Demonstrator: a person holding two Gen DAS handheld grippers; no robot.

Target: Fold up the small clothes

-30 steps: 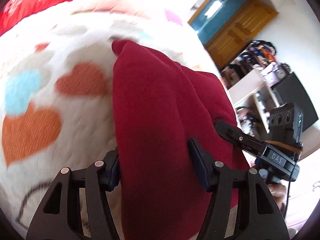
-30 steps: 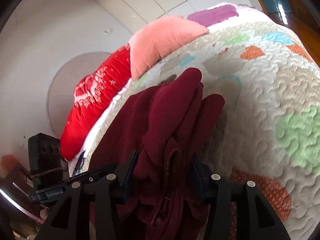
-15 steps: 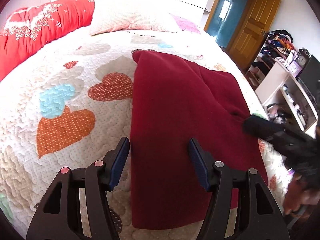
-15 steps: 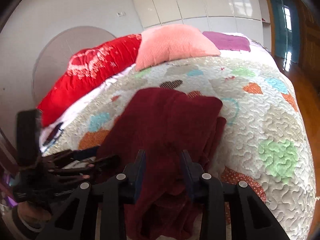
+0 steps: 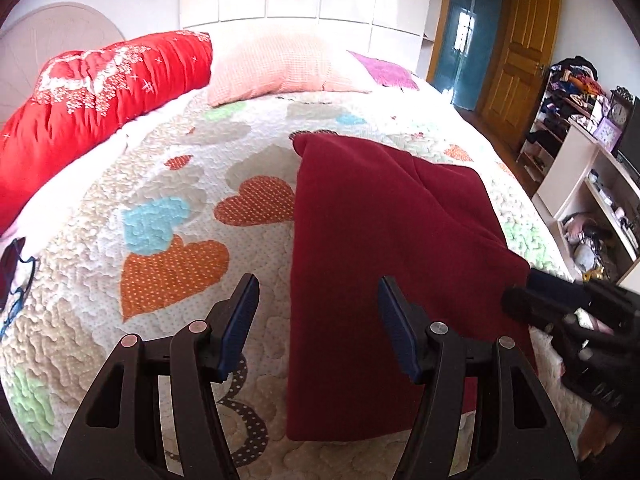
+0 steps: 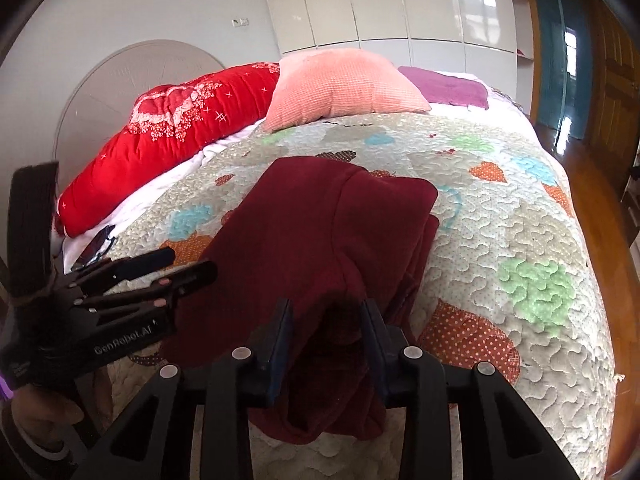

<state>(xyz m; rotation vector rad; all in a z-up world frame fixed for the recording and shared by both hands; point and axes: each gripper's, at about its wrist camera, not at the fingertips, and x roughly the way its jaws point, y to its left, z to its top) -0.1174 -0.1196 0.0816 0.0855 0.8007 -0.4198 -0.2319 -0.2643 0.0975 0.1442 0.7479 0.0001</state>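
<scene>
A dark red garment (image 5: 380, 248) lies folded lengthwise on the heart-patterned quilt (image 5: 160, 208). My left gripper (image 5: 316, 324) is open and empty, held above the garment's near left edge. In the right wrist view the garment (image 6: 320, 232) lies flat, with a bunched fold at its near end. My right gripper (image 6: 326, 336) is part open around that bunched fold; I cannot tell if the pads touch it. The left gripper also shows in the right wrist view (image 6: 176, 268), and the right gripper in the left wrist view (image 5: 532, 296).
A red bolster (image 5: 92, 92), a pink pillow (image 5: 280, 64) and a purple cloth (image 5: 388, 76) lie at the head of the bed. White shelves (image 5: 592, 184) and a wooden door (image 5: 520, 60) stand to the right. Wooden floor (image 6: 592, 184) lies beyond the bed's right edge.
Both grippers lowered the garment onto the quilt and let go. The left gripper opened and drew back. The right gripper's jaws widened slightly and it drew back.
</scene>
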